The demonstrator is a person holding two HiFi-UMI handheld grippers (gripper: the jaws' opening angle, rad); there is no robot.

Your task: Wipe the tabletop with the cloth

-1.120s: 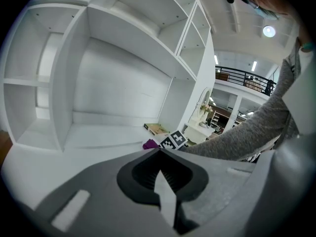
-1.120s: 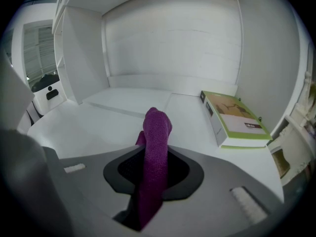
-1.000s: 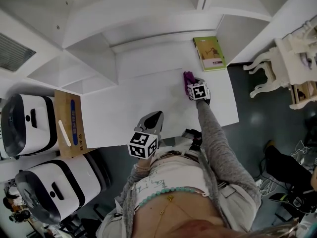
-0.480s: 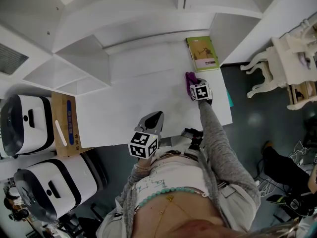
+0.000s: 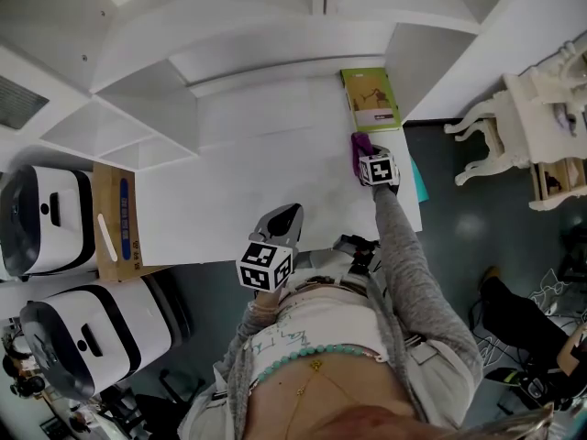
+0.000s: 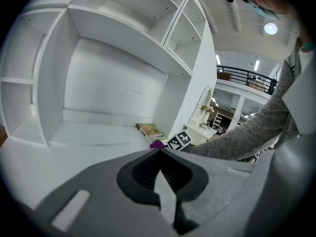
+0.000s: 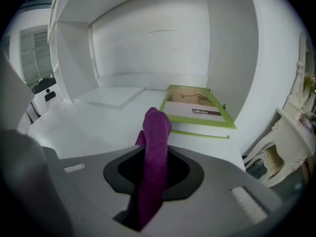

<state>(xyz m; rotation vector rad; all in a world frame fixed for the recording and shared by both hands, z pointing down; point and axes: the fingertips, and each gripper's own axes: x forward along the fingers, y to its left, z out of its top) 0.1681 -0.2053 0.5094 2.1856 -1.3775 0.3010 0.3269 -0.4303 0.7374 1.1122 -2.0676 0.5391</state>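
Observation:
A purple cloth (image 5: pixel 359 144) lies bunched on the white tabletop (image 5: pixel 248 181) near its right end, just below a green book (image 5: pixel 370 99). My right gripper (image 5: pixel 364 157) is shut on the purple cloth (image 7: pixel 155 147), which stands up between its jaws. The green book (image 7: pixel 196 108) lies just beyond it. My left gripper (image 5: pixel 287 216) is held at the table's front edge, shut with nothing in it (image 6: pixel 159 151). From the left gripper view the cloth (image 6: pixel 157 144) peeks over the jaws, next to the right gripper's marker cube (image 6: pixel 178 140).
White shelf compartments (image 5: pixel 138 122) ring the desk at back and left. A cardboard box (image 5: pixel 115 223) and two white rounded cases (image 5: pixel 41 218) stand at the left. A white ornate chair (image 5: pixel 514 122) stands to the right, a teal item (image 5: pixel 418 181) at the table's right edge.
My right gripper has slid the cloth to the right, closer under the green book and the table's right end. The left gripper has stayed at the front edge.

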